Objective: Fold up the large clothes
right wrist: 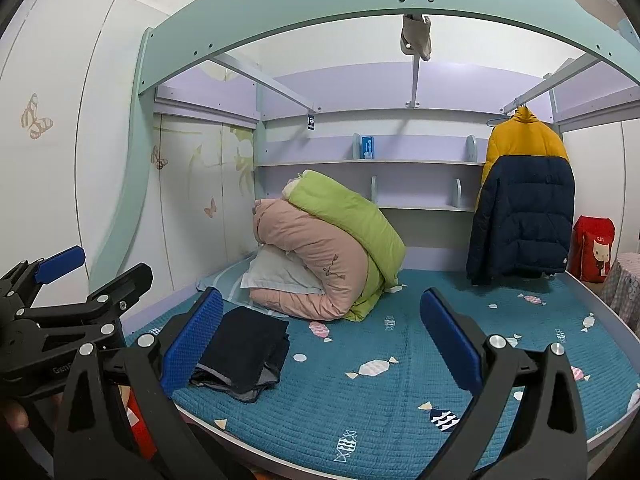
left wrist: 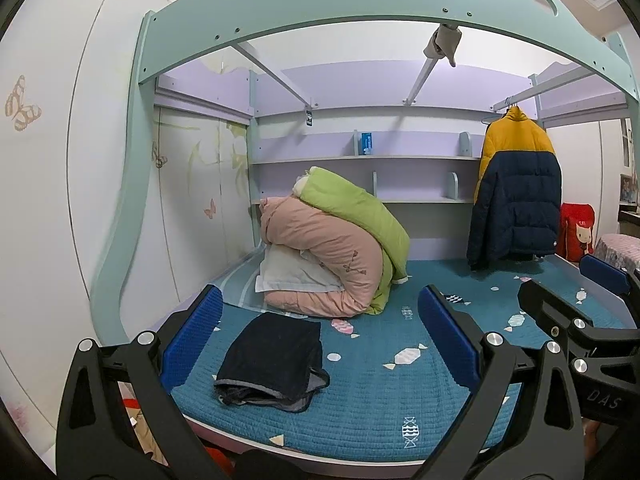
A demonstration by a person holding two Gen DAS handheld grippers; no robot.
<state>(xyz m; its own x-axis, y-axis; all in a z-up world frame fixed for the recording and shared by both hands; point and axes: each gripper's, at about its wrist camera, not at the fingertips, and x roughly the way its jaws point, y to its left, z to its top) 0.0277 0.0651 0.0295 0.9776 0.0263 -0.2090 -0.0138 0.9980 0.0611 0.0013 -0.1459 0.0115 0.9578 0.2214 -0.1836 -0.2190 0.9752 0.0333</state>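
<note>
A folded dark navy garment [left wrist: 272, 360] lies on the blue bed cover [left wrist: 380, 392], near the front left edge; it also shows in the right wrist view [right wrist: 244, 352]. My left gripper [left wrist: 320, 344] is open and empty, held back from the bed with the garment seen between its blue pads. My right gripper [right wrist: 322, 344] is open and empty too, to the right of the left one; it shows in the left wrist view [left wrist: 568, 284]. A yellow and navy puffer jacket [left wrist: 516, 192] hangs on a rail at the right, also in the right wrist view [right wrist: 524, 196].
A rolled pink and green duvet with a pillow [left wrist: 336, 248] sits at the bed's back left. Shelves [left wrist: 368, 158] run along the back wall. A red bag [left wrist: 576, 234] stands at the right. The upper bunk frame [left wrist: 360, 4] arches overhead.
</note>
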